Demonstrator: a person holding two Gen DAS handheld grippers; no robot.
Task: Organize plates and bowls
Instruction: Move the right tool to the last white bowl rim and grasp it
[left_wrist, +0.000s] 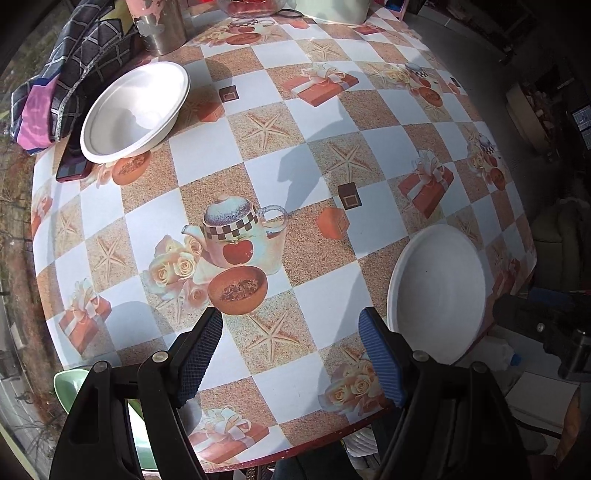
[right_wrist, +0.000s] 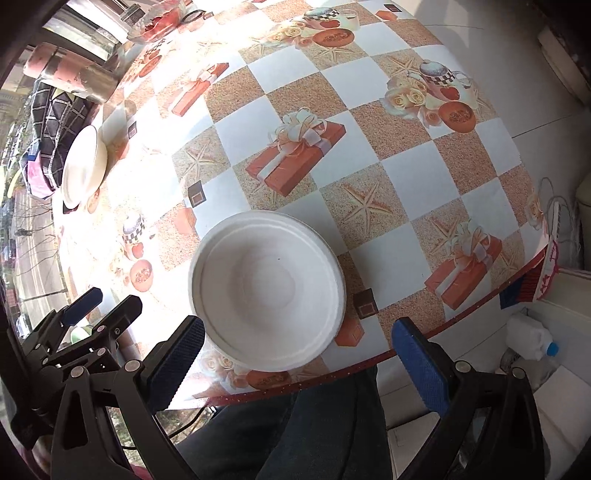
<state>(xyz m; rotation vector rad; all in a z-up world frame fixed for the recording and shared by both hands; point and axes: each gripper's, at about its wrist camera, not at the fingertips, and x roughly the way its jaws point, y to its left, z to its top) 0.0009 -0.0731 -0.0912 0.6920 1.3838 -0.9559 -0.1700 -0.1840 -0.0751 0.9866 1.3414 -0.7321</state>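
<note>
Hovering over the checkered table (right_wrist: 417, 166), both grippers spread wide with nothing between the fingers.

Right gripper (right_wrist: 299, 363) hangs above the near white bowl (right_wrist: 267, 291), blue pads standing clear either side at about 7 and 5 o'clock of it, not touching. That bowl sits upright, mouth facing up, right by the table's near edge; it's round so no real long axis to speak of. Left gripper (left_wrist: 291, 360) is open too, over bare tablecloth, with the same bowl off at its 3 o'clock. The second white bowl (left_wrist: 135, 110) is way over at 10 o'clock in the left wrist view, tipped, its rim propped on a dark phone (left_wrist: 74, 170), next to a patterned bag (left_wrist: 70, 70) and a metal tumbler (left_wrist: 162, 26).
</note>
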